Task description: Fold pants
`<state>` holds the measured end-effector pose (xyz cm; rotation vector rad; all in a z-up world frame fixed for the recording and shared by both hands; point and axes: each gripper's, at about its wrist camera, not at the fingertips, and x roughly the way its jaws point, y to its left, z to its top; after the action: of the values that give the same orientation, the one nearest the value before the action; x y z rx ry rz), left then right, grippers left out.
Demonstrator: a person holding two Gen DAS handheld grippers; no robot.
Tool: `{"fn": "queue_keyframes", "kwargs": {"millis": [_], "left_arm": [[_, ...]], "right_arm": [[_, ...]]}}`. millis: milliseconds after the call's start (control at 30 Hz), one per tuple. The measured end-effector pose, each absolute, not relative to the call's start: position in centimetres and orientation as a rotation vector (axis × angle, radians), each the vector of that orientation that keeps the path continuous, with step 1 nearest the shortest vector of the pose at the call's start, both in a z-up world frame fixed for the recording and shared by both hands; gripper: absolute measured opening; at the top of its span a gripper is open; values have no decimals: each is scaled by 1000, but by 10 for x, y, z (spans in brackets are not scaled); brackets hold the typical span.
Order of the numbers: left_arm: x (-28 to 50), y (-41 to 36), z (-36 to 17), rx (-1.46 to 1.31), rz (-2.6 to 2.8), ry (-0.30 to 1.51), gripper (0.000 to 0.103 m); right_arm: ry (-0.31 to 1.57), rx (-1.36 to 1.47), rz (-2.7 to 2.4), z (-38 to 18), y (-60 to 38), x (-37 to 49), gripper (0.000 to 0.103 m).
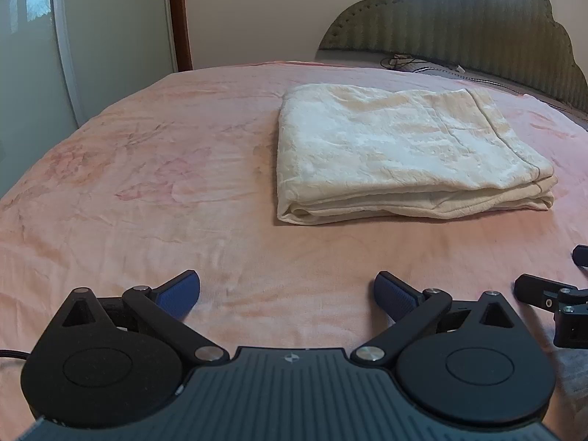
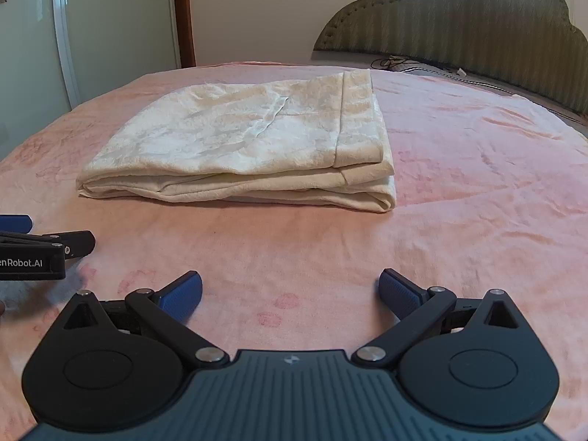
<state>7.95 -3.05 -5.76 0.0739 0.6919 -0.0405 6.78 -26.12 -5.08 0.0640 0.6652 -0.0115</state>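
Note:
Cream pants (image 1: 404, 154) lie folded into a flat rectangular stack on the pink bedspread (image 1: 147, 169), ahead and to the right in the left wrist view. In the right wrist view the same pants (image 2: 250, 147) sit ahead and slightly left, hem band on the right. My left gripper (image 1: 286, 294) hovers over bare bedspread short of the stack, open, nothing between its blue pads. My right gripper (image 2: 290, 292) is likewise open and holds nothing. Each gripper shows at the edge of the other's view: the right one (image 1: 551, 301), the left one (image 2: 44, 250).
A padded green headboard (image 1: 477, 25) rises behind the bed, with a tangle of cable (image 1: 400, 61) at its foot. A pale wardrobe door (image 1: 33, 73) and a brown door frame (image 1: 180, 14) stand to the left. The pink bedspread (image 2: 477, 202) stretches around the pants.

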Motion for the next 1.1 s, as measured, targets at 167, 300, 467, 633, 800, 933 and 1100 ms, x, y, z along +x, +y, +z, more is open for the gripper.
{"fn": "queue_keyframes", "kwargs": {"millis": [167,300,467,633,800,933,1100], "left_arm": [[79,-30,-58,70,-41,690,103],[78,-30,-58,73,-39,686,103],[78,-31,-58,73,-41,683,103],[75,-31,-59,75,-53,672,103],[75,-32,-59,81,-49,672,103],[76,-32,-59,71,-53,676,103],[76,-30,-60,57,-56,679,103]], "right_arm": [[664,65,-11,-51,-261,68,103],[664,65,-11,-51,-262,68,103],[662,79,-21,-51,-262,68,103],[663,74,-29,-51,-260,69,103],[665,69,-31,-51,-260,69,103],[665,67,-32,-51,-259,69,103],[665,67,-32,-51,-259,69,103]]}}
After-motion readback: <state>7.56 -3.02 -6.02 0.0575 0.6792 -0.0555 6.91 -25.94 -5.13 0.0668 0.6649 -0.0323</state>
